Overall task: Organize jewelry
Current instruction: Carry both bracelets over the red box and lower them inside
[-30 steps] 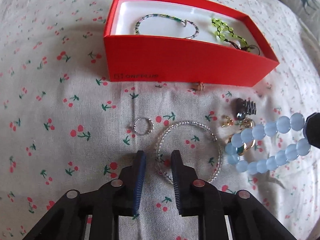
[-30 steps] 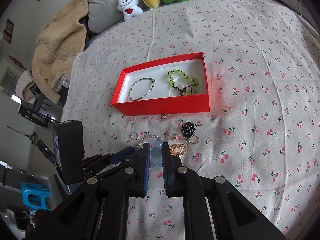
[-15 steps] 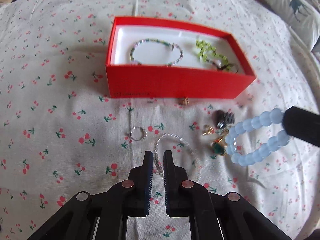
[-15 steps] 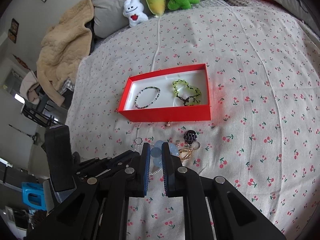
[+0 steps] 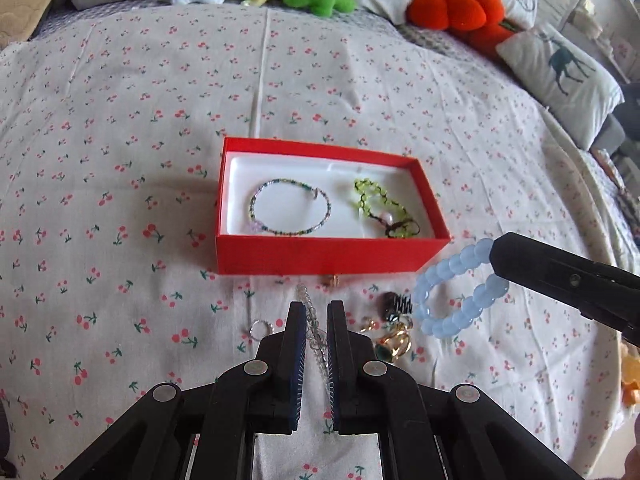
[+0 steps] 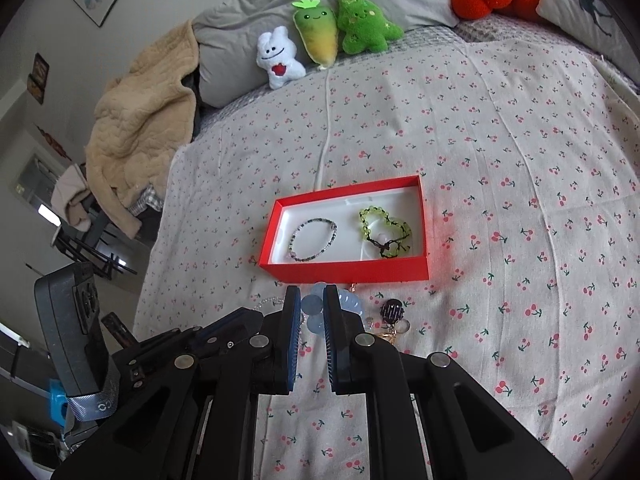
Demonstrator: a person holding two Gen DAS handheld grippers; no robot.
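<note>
A red box (image 5: 320,256) (image 6: 348,271) with a white lining holds a multicoloured bead bracelet (image 5: 290,212) and a green bead bracelet (image 5: 380,208). My left gripper (image 5: 316,312) is shut on a clear bead bracelet (image 5: 310,312), lifted above the bedspread in front of the box. My right gripper (image 6: 311,300) is shut on a pale blue bead bracelet (image 5: 456,288) (image 6: 316,308), held in the air to the right of the left gripper, near the box's front right corner.
On the cherry-print bedspread below lie a small silver ring (image 5: 258,328), a dark charm (image 5: 394,304), gold pieces with a green stone (image 5: 394,348) and a small gold piece (image 5: 332,279). Plush toys (image 6: 332,40), pillows and a beige blanket (image 6: 140,128) lie at the far edge.
My left gripper closed on the clear bead bracelet and lifted it off the bedspread. Both grippers rose and drew back; the blue bracelet stayed in the right gripper.
</note>
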